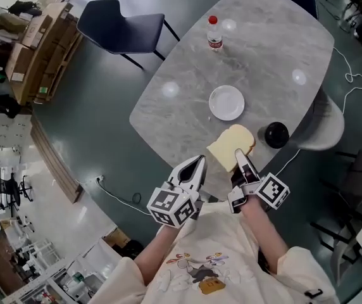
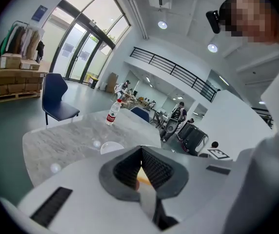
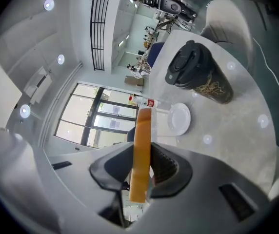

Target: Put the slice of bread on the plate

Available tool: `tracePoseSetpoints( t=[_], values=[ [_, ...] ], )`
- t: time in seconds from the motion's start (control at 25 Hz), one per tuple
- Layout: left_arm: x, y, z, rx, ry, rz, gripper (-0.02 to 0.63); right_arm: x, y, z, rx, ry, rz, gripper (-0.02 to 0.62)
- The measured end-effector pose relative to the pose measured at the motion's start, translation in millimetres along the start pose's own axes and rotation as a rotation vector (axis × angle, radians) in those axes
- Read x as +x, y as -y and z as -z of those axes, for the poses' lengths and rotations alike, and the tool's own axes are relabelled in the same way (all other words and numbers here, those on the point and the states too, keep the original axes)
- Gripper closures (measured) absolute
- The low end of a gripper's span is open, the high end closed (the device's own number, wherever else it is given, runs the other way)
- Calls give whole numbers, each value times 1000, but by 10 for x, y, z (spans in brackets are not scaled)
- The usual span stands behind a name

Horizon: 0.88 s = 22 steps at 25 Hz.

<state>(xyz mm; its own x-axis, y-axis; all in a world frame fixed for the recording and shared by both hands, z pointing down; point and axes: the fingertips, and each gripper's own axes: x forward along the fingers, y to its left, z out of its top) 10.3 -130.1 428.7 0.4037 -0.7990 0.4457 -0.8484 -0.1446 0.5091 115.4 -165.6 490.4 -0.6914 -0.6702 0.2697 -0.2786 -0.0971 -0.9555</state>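
A pale slice of bread [image 1: 229, 145] hangs over the near edge of the grey marble table [image 1: 181, 106], with my right gripper [image 1: 238, 155] shut on its near side. In the right gripper view the slice of bread [image 3: 142, 150] stands edge-on between the pads. The white plate [image 1: 226, 102] sits empty at the table's middle, just beyond the slice; the right gripper view has the plate [image 3: 179, 119] ahead. My left gripper [image 1: 198, 164] hovers left of the bread, jaws together and holding nothing. From the left gripper view, that gripper [image 2: 141, 154] points towards the plate [image 2: 111, 147].
A black lidded cup [image 1: 276, 134] stands right of the bread, near the table's right edge. A water bottle [image 1: 214, 33] with a red cap stands at the far side. A dark chair [image 1: 121, 25] is beyond the table's left corner. Cables [image 1: 358, 81] lie on the floor.
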Motion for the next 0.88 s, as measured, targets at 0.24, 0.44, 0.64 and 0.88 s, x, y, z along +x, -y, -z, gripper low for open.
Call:
tracePoseSetpoints(
  t=[0.24, 0.44, 0.64, 0.88],
  values=[
    [200, -248, -7, -64, -10, -61, 597, 459, 125, -130, -32, -75, 91, 499],
    [389, -521, 59, -113, -12, -108, 597, 919, 302, -268, -44, -83, 125, 497],
    [568, -731, 187, -140, -31, -140, 597, 1315, 436, -407, -116, -76, 117, 498],
    [849, -951, 327, -175, -42, -145, 597, 1658, 577, -502, -192, -40, 155, 497]
  ],
)
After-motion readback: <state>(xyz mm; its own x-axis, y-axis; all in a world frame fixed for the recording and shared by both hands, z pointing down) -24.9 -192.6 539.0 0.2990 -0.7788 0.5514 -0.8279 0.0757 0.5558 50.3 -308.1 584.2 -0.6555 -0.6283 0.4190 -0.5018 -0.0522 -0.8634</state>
